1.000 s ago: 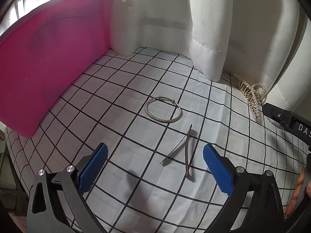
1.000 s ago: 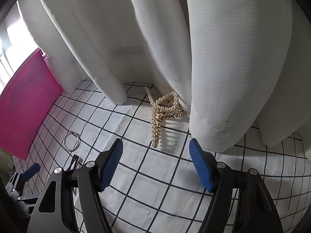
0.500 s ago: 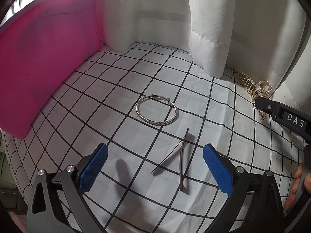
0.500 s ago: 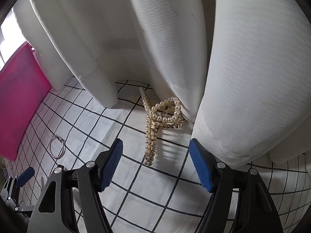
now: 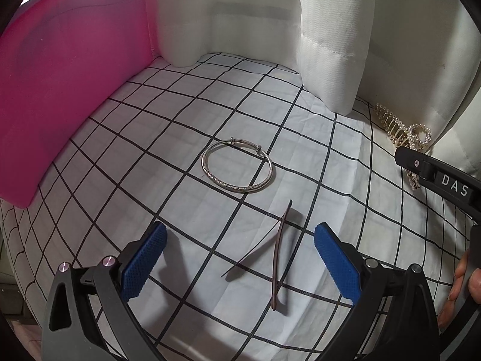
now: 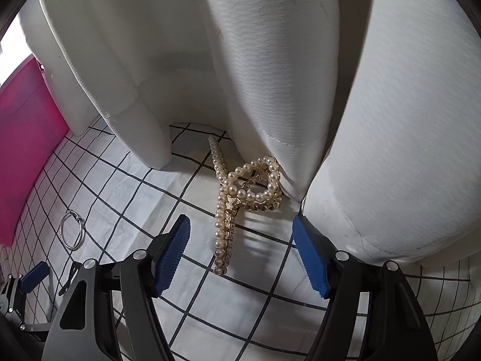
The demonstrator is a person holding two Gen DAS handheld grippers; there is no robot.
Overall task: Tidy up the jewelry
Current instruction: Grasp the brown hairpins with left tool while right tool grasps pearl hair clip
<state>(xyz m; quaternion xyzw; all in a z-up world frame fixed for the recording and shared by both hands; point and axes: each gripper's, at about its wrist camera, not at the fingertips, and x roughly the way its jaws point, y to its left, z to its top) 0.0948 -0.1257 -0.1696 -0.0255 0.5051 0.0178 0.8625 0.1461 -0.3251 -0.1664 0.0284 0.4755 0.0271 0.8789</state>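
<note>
Left wrist view: we are holding the left gripper (image 5: pixel 240 266) wide open and empty over the thin brown hairpin (image 5: pixel 279 252), light and springy, near the rigid silver bangle (image 5: pixel 237 166), on the grid-patterned cloth (image 5: pixel 168 138).

Right wrist view: we are spreading the right gripper (image 6: pixel 240 258), empty, around the pearl-studded gold hair claw (image 6: pixel 240 192); stiff and bumpy, it likely grips best across its spine.

Grid-checked cloth (image 5: pixel 186 114) spread flat underneath, white curtain (image 6: pixel 270 60) hanging in folds down onto it at the back, pink board (image 5: pixel 66 69) standing along the left.
</note>
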